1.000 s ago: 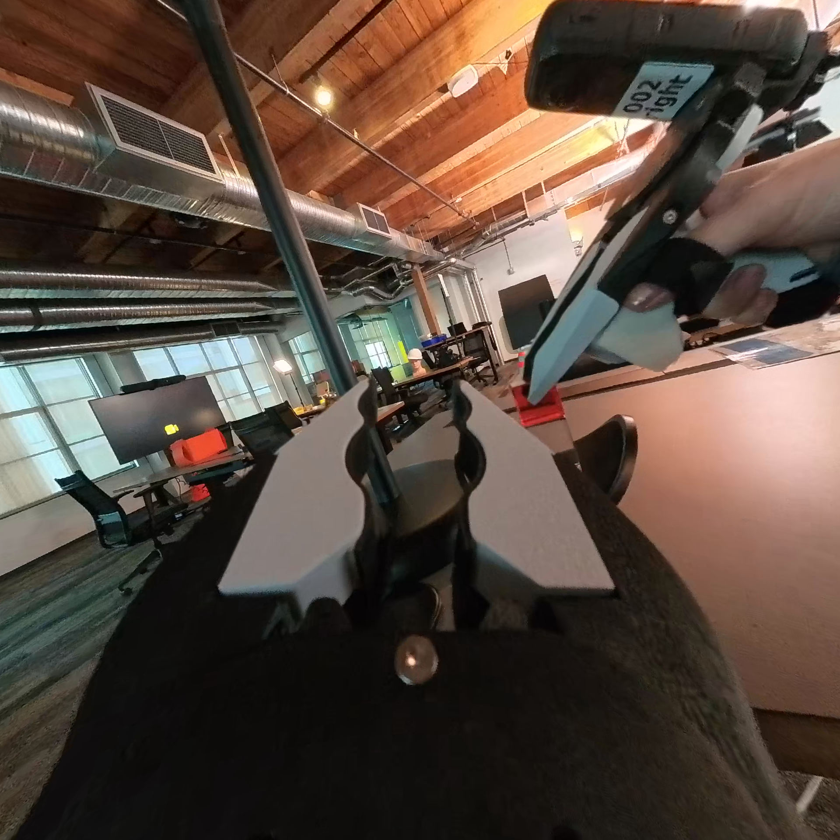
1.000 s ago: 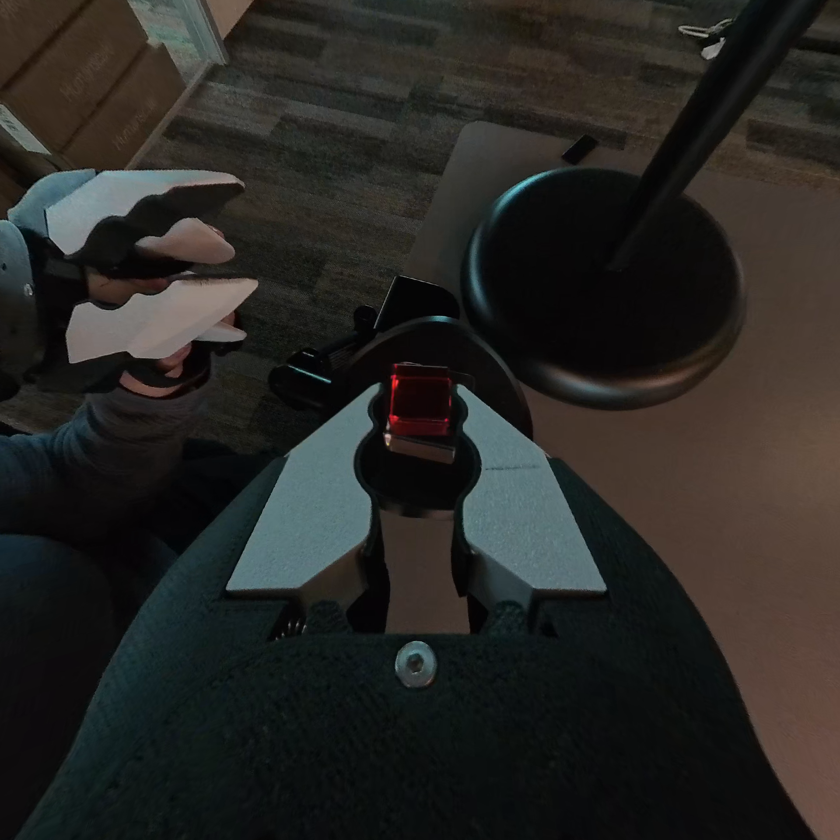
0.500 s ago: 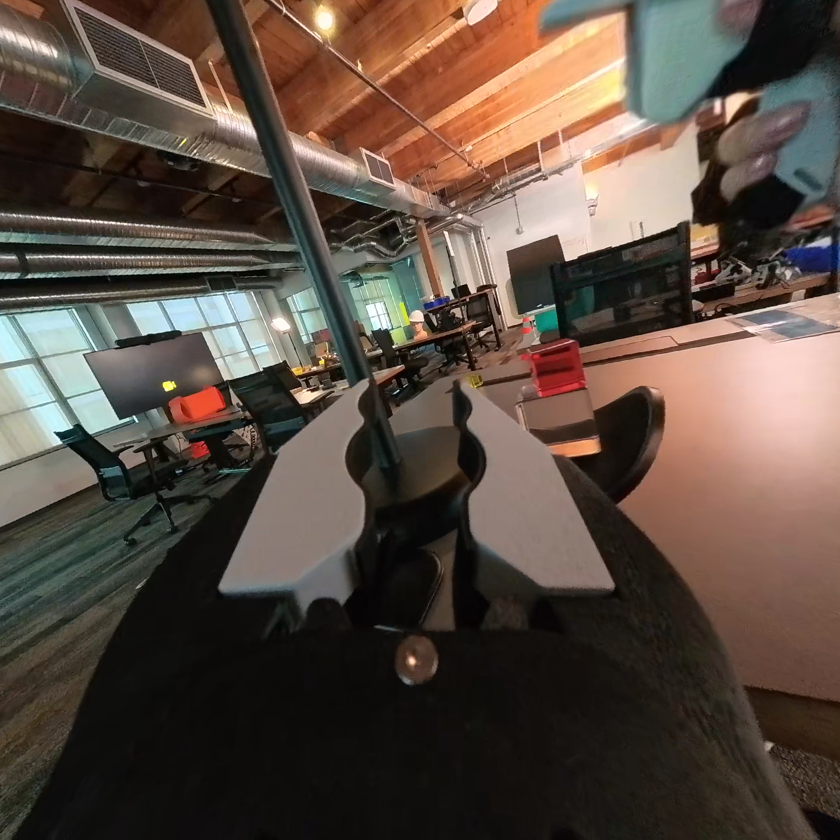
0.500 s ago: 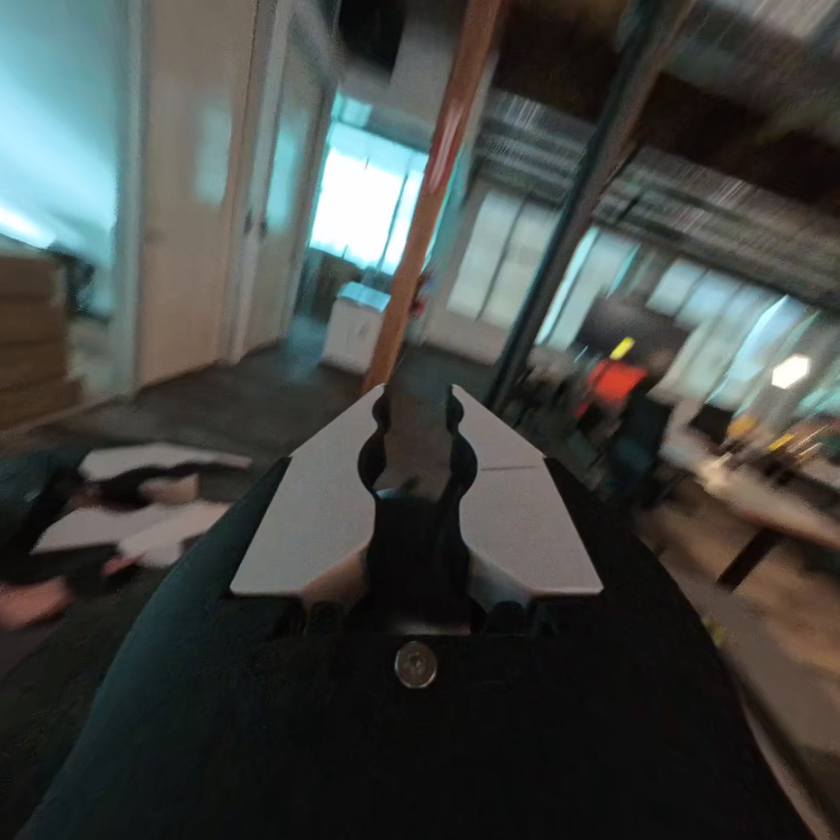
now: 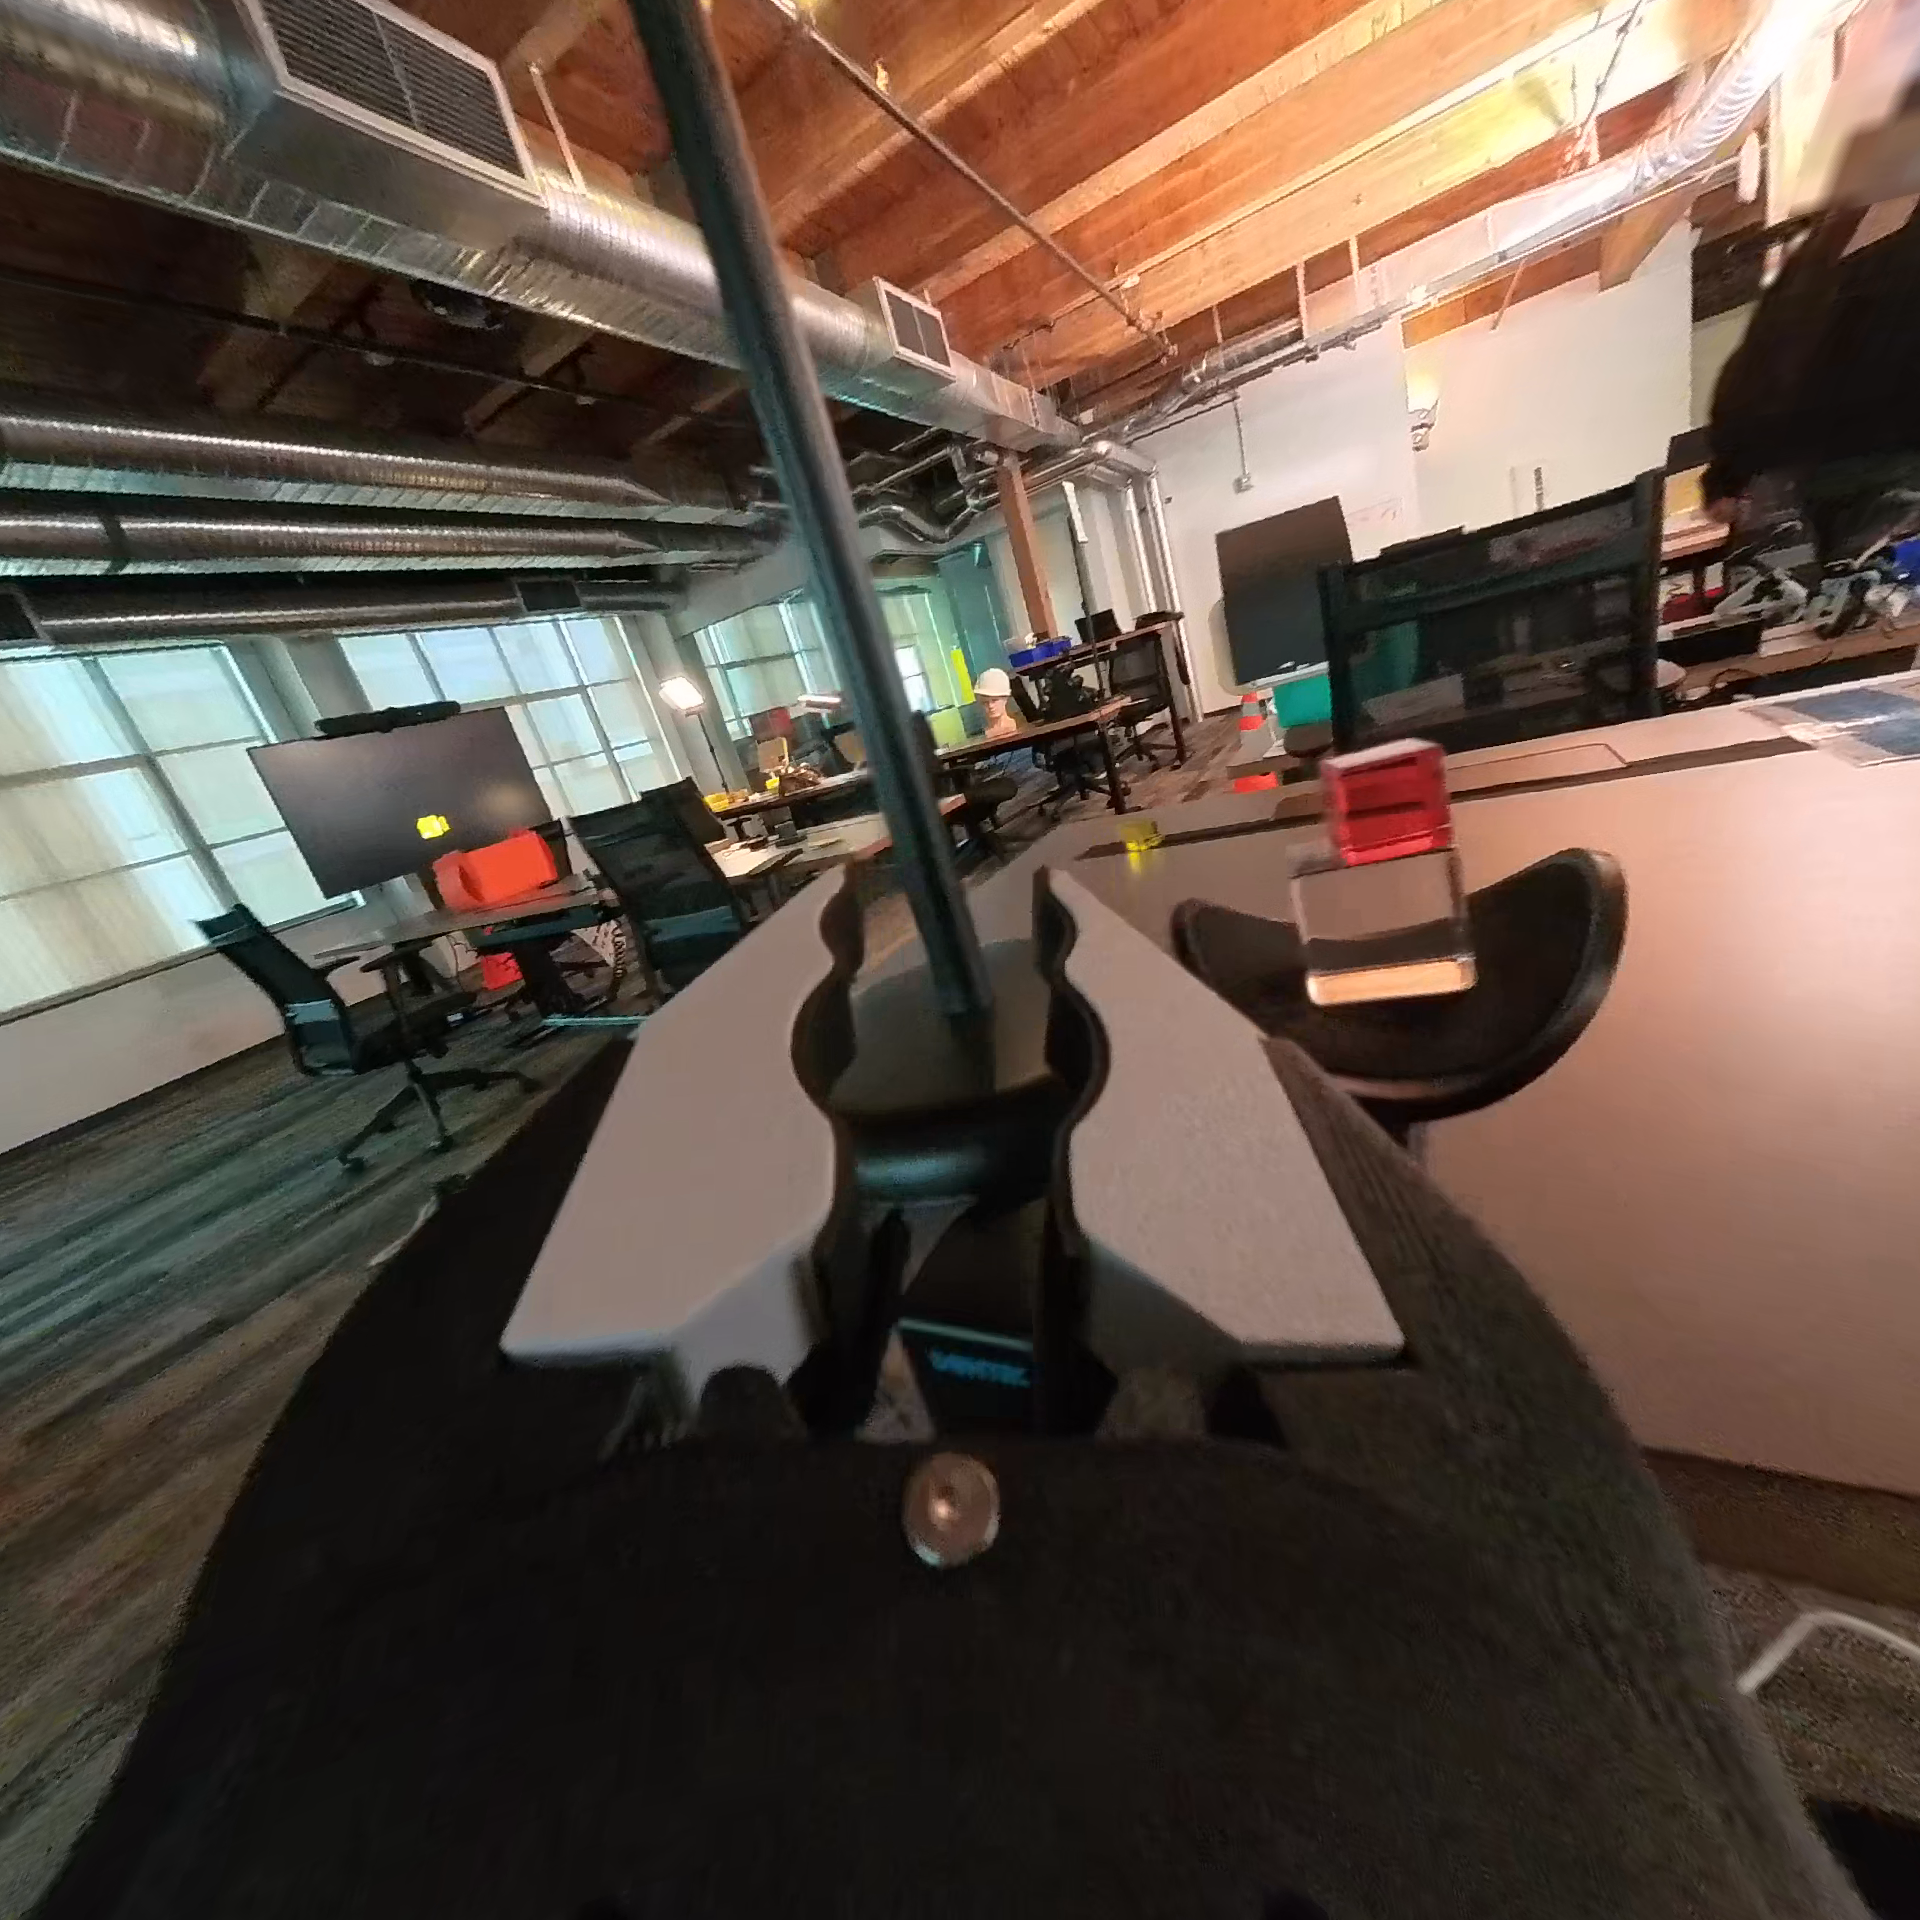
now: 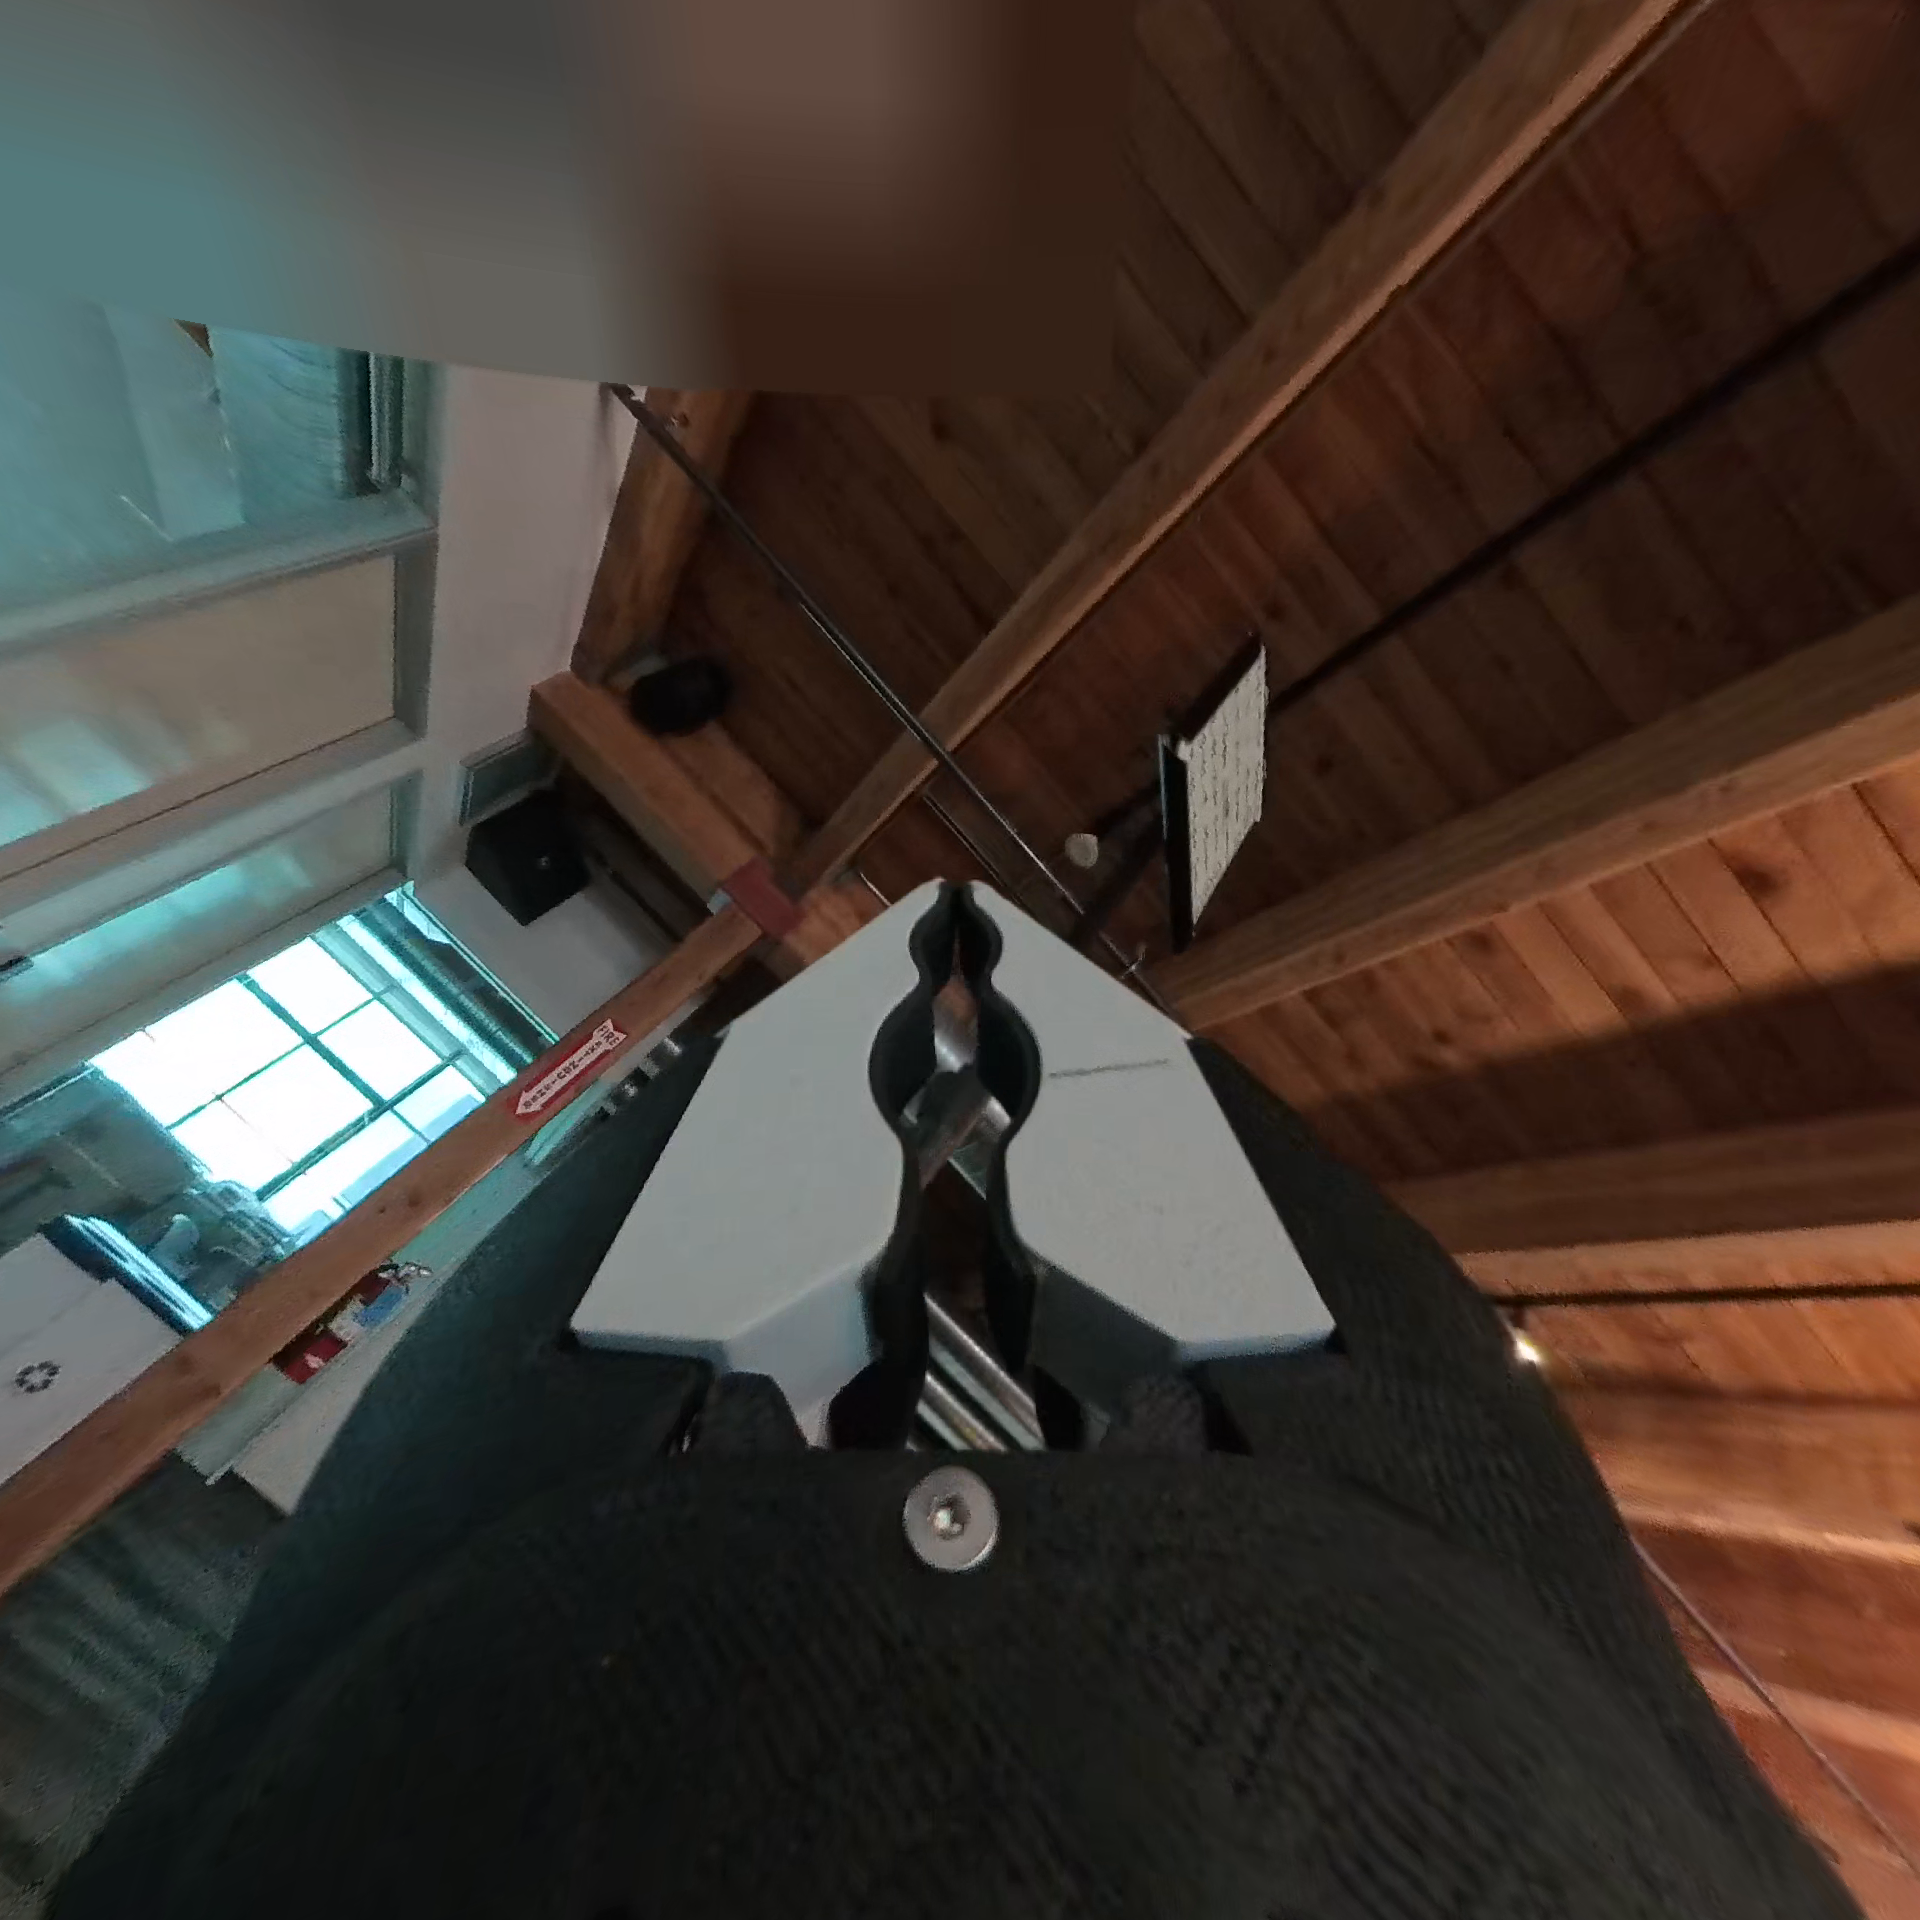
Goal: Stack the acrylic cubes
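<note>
Left wrist view looks low across a brown table (image 5: 1714, 1195) into an open office with wooden ceiling beams and silver ducts. At far left stand office chairs (image 5: 322, 1023) and a dark screen (image 5: 400, 800) before tall windows. In the middle, the left gripper (image 5: 948, 914) has its grey fingers (image 5: 727, 1122) spread apart, gripping nothing; seen through the gap between them is a dark pole (image 5: 800, 499) rising from a round black base (image 5: 935, 1029), which sits beyond the tips. Just right of the fingers a red cube (image 5: 1387, 810) rests on a clear block (image 5: 1382, 935), which stands on a black curved piece (image 5: 1538, 987) on the table. At far right a dark-clothed person (image 5: 1829, 395) is blurred. Right wrist view points up at the plank ceiling: windows (image 6: 301, 1070) at left, then the right gripper (image 6: 953, 899) with its tips pressed together on air, and a hanging white sheet (image 6: 1226, 790) to the right.
</note>
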Available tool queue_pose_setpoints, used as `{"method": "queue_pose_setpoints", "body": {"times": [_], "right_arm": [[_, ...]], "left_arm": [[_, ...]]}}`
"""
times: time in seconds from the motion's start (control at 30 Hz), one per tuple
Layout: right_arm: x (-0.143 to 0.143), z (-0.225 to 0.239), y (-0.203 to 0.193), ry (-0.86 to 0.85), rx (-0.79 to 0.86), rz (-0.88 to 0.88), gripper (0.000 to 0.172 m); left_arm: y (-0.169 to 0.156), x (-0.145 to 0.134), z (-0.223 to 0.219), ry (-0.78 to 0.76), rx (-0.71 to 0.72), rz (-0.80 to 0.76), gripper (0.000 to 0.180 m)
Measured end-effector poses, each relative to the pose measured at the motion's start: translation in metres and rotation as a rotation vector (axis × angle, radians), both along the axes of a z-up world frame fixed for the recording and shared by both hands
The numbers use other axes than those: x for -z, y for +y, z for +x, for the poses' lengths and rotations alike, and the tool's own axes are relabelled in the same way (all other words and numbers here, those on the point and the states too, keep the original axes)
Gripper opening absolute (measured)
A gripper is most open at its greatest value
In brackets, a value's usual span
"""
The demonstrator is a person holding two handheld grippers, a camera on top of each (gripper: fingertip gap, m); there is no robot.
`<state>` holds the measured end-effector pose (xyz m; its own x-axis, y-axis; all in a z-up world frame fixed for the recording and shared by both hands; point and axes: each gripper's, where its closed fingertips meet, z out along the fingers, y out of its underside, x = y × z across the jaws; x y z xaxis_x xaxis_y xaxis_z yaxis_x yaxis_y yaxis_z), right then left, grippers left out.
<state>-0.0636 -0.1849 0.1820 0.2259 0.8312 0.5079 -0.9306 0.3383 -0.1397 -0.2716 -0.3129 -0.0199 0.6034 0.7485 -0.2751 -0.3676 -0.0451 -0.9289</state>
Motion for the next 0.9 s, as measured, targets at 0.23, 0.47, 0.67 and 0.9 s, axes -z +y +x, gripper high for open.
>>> {"method": "queue_pose_setpoints", "body": {"times": [0.23, 0.47, 0.67, 0.9], "right_arm": [[0.071, -0.045, -0.038, -0.259, 0.134, 0.142, 0.000], [0.235, -0.089, -0.022, -0.706, 0.390, 0.301, 0.000], [0.246, -0.090, -0.014, -0.784, 0.559, 0.241, 0.000], [0.237, -0.101, 0.017, -0.664, 0.896, 0.310, 0.000]], "left_arm": [[-0.091, -0.001, 0.000, -0.044, -0.094, 0.102, 0.030], [-0.167, 0.017, -0.010, -0.123, -0.097, 0.326, 0.030], [-0.191, 0.030, -0.022, -0.153, -0.084, 0.384, 0.034], [-0.230, 0.055, -0.006, -0.195, -0.128, 0.329, 0.039]]}}
